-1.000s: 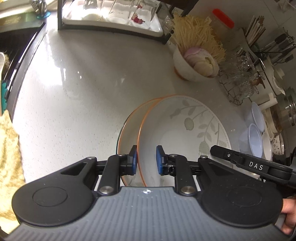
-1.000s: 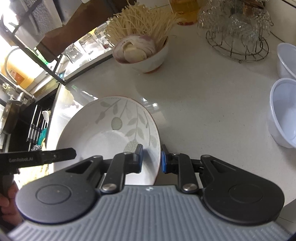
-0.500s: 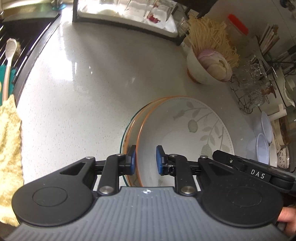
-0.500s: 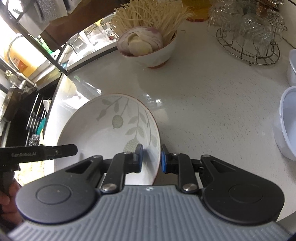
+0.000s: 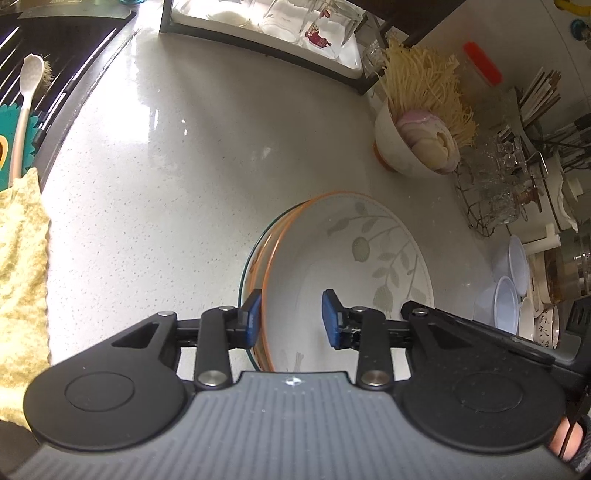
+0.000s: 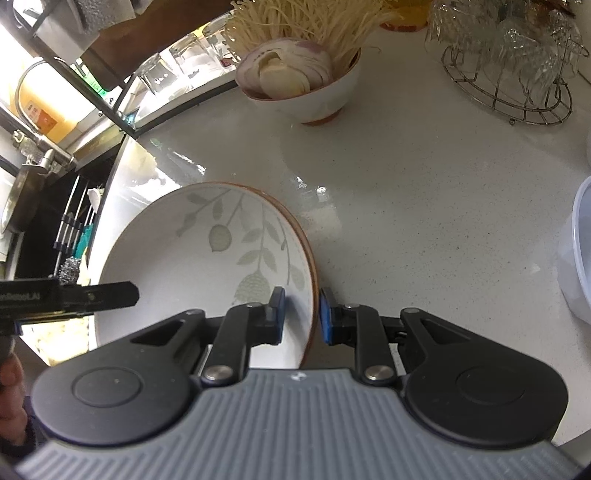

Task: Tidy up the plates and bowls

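Note:
A white leaf-patterned bowl (image 5: 354, 258) with an orange rim sits on the pale countertop, nested against a clear glass dish (image 5: 246, 269) whose greenish edge shows at its left. My left gripper (image 5: 291, 319) straddles their near-left rims. Its jaws are opening: the left pad is beside the rims and the right pad stands off inside the bowl. In the right wrist view the same bowl (image 6: 207, 254) has my right gripper (image 6: 302, 315) shut on its near-right rim, one pad inside and one outside. The left gripper's finger (image 6: 92, 293) reaches in over the bowl's left side.
A bowl of sliced onion and noodles (image 5: 417, 147) stands behind. Beyond it are a wire rack of glasses (image 5: 498, 188) and a glass tray (image 5: 266, 33). Plastic bowls (image 5: 506, 291) stack at the right, a yellow cloth (image 5: 22, 277) at the left, a sink (image 5: 44, 62) far left.
The left gripper's jaws have spread apart, and its right pad has come off the bowl's inner wall. The right gripper keeps its hold on the rim. The bowl has barely moved.

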Demonstrator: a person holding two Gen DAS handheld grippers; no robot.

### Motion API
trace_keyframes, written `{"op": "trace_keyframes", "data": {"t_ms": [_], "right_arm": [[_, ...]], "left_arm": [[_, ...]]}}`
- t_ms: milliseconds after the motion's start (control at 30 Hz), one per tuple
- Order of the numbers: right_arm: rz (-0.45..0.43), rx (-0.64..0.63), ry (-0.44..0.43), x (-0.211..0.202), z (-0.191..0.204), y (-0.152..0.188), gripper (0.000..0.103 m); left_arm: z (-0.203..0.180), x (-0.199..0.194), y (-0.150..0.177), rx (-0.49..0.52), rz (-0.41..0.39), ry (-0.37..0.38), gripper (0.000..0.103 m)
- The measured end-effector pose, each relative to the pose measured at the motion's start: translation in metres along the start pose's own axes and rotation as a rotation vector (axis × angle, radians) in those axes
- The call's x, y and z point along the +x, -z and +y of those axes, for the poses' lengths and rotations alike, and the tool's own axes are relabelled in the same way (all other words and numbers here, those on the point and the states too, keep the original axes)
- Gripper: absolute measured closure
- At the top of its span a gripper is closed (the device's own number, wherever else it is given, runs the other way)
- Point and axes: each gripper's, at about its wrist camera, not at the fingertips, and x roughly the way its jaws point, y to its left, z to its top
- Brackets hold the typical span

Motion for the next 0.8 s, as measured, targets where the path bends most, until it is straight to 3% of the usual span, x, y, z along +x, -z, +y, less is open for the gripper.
{"op": "trace_keyframes", "data": {"t_ms": [267,433,800], "right_arm": [[-0.051,0.010,0.002,-0.010,-0.001,-0.005,0.081],[-0.087,0.010,-0.006,-0.021,-0.004,-0.007,0.081],[-0.264,-0.008,-0.015,-0.097,-0.008,-0.017,0.081]], "left_arm": [[-0.005,-0.012,0.000,0.067,0.016,-0.053,0.059],[-0.020,-0.029,-0.003,0.137,-0.033,-0.080,0.058],[-0.083,-0.058,-0.015,0.250,-0.152,-0.014,0.058]]}}
